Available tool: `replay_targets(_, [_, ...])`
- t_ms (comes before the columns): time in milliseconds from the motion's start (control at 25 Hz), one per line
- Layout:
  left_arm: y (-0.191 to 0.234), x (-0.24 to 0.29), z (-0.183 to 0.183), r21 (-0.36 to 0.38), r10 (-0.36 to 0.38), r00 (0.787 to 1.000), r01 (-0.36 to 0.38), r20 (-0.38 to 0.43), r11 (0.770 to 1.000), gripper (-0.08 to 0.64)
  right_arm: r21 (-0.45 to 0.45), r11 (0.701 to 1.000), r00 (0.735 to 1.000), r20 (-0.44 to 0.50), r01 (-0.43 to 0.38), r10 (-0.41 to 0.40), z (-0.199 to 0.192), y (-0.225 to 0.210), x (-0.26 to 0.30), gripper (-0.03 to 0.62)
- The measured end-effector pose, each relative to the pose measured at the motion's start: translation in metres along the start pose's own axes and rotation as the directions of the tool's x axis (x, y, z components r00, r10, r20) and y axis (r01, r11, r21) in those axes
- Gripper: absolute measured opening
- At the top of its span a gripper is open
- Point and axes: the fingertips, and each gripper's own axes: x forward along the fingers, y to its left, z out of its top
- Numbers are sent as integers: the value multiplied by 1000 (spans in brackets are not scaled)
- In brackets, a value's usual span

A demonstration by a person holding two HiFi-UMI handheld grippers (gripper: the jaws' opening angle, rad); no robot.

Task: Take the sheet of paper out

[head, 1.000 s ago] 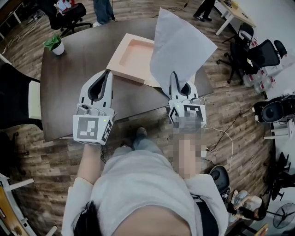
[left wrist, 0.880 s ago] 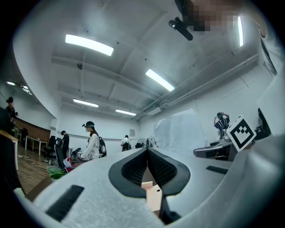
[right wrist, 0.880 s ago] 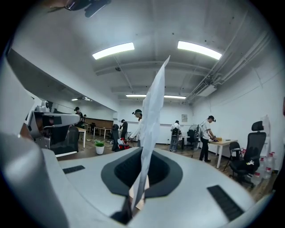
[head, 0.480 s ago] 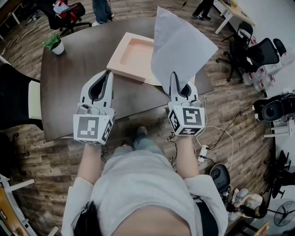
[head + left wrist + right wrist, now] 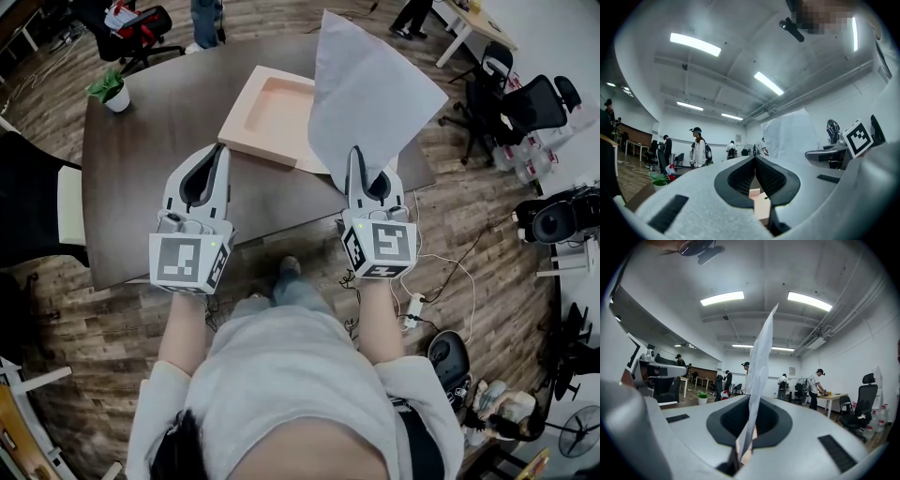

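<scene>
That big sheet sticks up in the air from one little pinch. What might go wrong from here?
The right gripper has its jaws shut on only the lowest part of the sheet of paper, so it may slip or tear. The sheet stands tall and unsupported above the tray, so it may flop over and crease. The left gripper is shut, apart from the paper, and gives no support.

The sheet of paper (image 5: 370,94) is pale, plain and lightly creased. It stands upright in the air, its lower corner pinched between the closed fingers of the right gripper (image 5: 355,157), above the right edge of the shallow peach tray (image 5: 267,112) on the dark surface (image 5: 150,141).
</scene>
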Motion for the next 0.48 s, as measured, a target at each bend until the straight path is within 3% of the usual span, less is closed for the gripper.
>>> replay_targets(480, [7, 3, -4, -2, 0, 1000, 0, -5, 1000, 9, -7, 1000, 1000, 12, 8, -8, 1, 3, 6, 14])
